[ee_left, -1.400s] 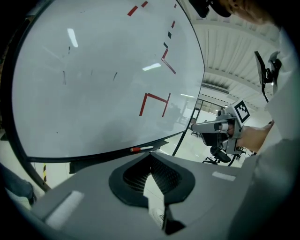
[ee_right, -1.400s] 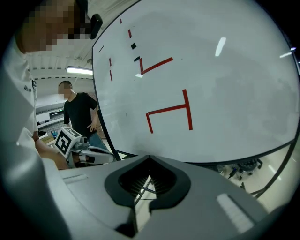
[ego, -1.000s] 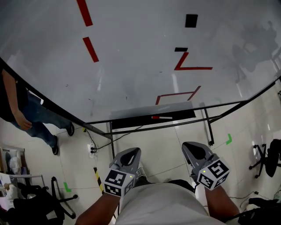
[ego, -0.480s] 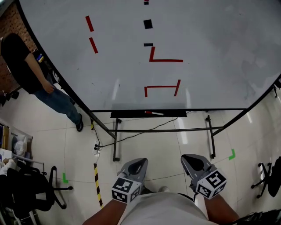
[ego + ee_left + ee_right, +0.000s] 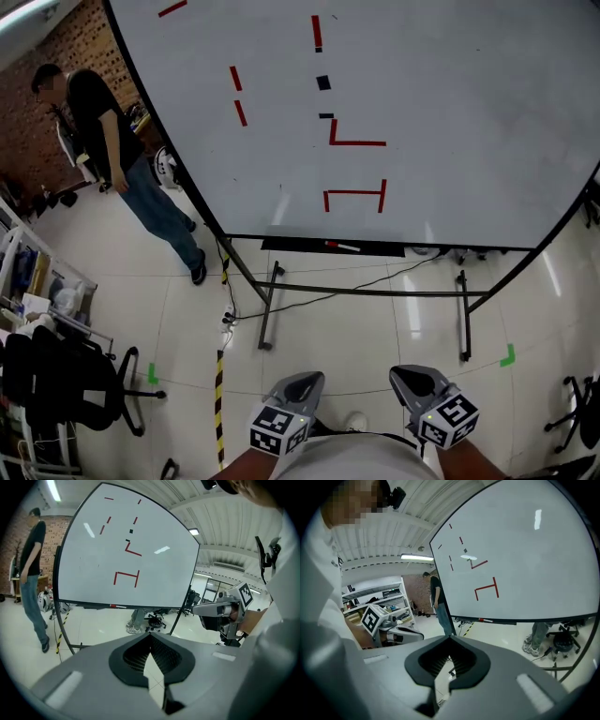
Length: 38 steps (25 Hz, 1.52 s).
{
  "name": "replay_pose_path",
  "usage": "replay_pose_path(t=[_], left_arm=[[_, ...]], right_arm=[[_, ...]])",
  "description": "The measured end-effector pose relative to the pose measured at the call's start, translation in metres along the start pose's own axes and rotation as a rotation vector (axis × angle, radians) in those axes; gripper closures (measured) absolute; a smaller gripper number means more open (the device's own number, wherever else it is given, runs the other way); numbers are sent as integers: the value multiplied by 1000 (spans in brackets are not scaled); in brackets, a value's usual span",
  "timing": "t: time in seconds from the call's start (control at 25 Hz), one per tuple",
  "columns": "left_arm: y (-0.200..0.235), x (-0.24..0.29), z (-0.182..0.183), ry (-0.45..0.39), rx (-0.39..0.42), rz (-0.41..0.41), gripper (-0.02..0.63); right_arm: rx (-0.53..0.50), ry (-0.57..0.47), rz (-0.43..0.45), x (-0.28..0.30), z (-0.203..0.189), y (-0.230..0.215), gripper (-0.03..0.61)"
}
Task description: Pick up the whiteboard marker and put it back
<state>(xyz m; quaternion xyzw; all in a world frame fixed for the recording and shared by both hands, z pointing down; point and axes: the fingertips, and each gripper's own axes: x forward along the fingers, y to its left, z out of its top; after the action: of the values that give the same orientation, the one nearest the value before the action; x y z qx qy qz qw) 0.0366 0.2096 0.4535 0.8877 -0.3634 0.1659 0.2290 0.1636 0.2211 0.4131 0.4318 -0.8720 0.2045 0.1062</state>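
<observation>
**Both claws idle, marker on the board's tray**

Head view: the person stands back from a large whiteboard (image 5: 450, 112) on a black tube stand. The whiteboard marker (image 5: 342, 247), with a red end and a white barrel, lies flat on the dark tray (image 5: 291, 245) along the board's lower edge. It sits below the red bracket drawn on the board. The left gripper (image 5: 300, 384) and right gripper (image 5: 411, 377) are held low by the person's body, side by side and well apart from the marker. A bystander (image 5: 122, 141) in a dark shirt and jeans stands near the board's left edge. A black office chair (image 5: 66, 380) stands at lower left. A yellow-and-black floor stripe (image 5: 219, 394) runs toward the stand.

Left gripper view: the jaws are drawn together with nothing between them, and only a thin sliver of pale floor shows through the pads. This view also takes in the other gripper from the side, with its marker cube, which the head view shows only from above.

Right gripper view: the jaws are likewise closed and empty. A second person's legs (image 5: 536, 637) stand beyond the board near a chair base. The head view barely shows these, because the board covers that area. Ceiling lights and shelving appear only in the two gripper views.
</observation>
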Motion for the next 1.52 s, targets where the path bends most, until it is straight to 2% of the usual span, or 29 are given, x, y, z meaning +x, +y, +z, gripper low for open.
replay_pose_path(t=[0.2,0.56,1.04,1.52], left_arm=[[5,-11,13,-22,33,-10,597],[27,-40,18,-24,97,-79,597],[56,-58,14,-19,76,-98,598],[52,-64,9,-22,80,-113,597]], right_arm=[[-14,-26,-39,-5,7,9,577],[10,-41,-118,11,6,44,577],[17,-11,-162,23,-4,72,577],[22,4,-177,21,-14,78,577]])
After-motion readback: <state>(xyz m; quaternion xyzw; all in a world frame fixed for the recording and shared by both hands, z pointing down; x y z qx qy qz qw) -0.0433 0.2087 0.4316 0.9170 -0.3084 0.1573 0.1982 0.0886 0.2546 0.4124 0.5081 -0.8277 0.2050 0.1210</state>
